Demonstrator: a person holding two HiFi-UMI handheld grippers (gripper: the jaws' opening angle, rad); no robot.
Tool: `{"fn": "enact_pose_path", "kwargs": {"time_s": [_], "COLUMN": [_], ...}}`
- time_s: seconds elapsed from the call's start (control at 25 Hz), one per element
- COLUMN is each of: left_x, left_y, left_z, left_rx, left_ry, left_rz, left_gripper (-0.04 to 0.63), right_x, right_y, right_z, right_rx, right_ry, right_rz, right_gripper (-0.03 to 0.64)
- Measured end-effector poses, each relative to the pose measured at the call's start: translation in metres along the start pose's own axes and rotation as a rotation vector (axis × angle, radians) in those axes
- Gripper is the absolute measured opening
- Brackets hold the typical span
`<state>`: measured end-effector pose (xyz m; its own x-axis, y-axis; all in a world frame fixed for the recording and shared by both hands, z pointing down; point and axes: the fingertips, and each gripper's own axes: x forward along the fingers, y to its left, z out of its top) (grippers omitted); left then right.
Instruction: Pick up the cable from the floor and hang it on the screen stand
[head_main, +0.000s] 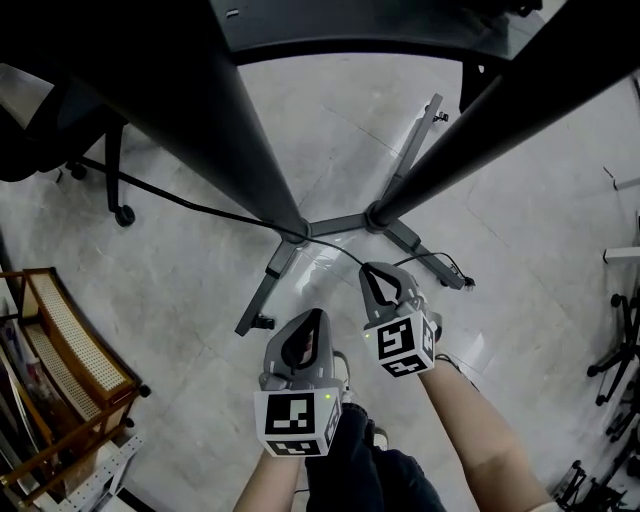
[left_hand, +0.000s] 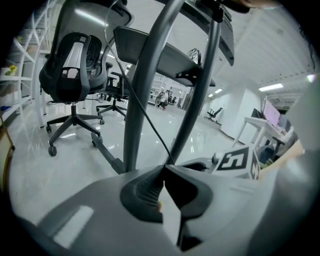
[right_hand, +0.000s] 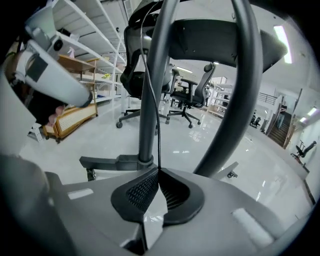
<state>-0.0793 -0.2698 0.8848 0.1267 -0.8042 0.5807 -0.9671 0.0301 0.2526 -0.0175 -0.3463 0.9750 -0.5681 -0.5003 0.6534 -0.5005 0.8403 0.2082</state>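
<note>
The black cable (head_main: 200, 207) runs from the far left across the floor to the foot of the screen stand (head_main: 340, 222), then to my right gripper (head_main: 372, 268). That gripper is shut on the cable, which rises from its tips (right_hand: 159, 170) along the stand's pole (right_hand: 150, 100). The cable's plug end (head_main: 462, 280) lies on the floor to the right. My left gripper (head_main: 319, 314) is lower and to the left, shut, with nothing seen in it. In the left gripper view the cable (left_hand: 145, 115) passes just beyond its tips (left_hand: 164, 169).
The stand's two slanted poles and dark screen (head_main: 350, 25) loom overhead. Its legs spread over the glossy floor. An office chair (left_hand: 75, 65) stands at the left, a rattan shelf (head_main: 70, 340) at the lower left, and tripod legs (head_main: 620, 350) at the right edge.
</note>
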Motion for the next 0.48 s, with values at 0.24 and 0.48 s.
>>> {"fn": "enact_pose_path", "kwargs": {"time_s": [0.24,0.48], "left_x": [-0.065,-0.139], "left_y": [-0.045,-0.097], "left_z": [0.059,0.151], "left_rx": [-0.016,-0.033], "left_ry": [0.015,0.02], "left_rz": [-0.024,-0.045], "left_gripper": [0.008,0.008], "right_x": [-0.102,-0.226], "right_y": [-0.035,-0.082], "right_z": [0.07,0.141], "right_rx": [0.122,0.244], "right_ry": [-0.076,-0.149], "right_rz": [-0.056,-0.128], "right_gripper": [0.011,0.01]}}
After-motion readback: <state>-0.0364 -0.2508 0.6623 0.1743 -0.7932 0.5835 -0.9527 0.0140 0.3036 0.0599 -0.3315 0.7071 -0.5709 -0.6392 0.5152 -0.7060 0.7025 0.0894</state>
